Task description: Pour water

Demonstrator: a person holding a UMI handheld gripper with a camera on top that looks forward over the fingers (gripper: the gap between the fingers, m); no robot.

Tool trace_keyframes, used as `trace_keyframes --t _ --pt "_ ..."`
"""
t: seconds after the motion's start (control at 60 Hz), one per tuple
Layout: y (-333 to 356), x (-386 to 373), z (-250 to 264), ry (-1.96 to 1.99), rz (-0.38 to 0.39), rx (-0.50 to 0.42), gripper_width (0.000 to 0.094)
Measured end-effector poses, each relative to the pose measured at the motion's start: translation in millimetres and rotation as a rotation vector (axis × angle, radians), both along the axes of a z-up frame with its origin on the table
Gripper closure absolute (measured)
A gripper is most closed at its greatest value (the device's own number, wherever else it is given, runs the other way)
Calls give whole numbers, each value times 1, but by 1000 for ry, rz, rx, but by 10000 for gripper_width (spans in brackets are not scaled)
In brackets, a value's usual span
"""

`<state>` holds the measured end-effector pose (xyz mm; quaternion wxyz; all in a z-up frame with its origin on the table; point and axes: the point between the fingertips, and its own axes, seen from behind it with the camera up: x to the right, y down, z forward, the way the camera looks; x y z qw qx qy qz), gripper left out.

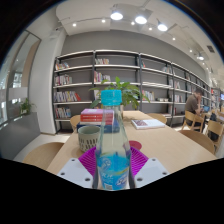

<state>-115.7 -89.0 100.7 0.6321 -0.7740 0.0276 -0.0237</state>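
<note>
Gripper (113, 170) has the water bottle (112, 145) clamped upright between its fingers, cap on; cup (90, 137) just beyond, so nothing poured yet.

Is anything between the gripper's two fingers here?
Yes: in the gripper view a clear water bottle with a blue cap stands upright between the fingers.

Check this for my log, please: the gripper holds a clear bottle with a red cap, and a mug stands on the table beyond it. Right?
Not quite: the gripper view shows the bottle's cap is blue, not red. The rest stands: the gripper holds the clear bottle between its fingers, and a mug stands on the table beyond it.
</note>
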Motion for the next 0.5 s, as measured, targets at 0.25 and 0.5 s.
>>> trace_keyframes --t 0.25,0.5 --pt "6 -4 2 -66 13 -19 573" --pt "62 52 23 -380 40 -113 572"
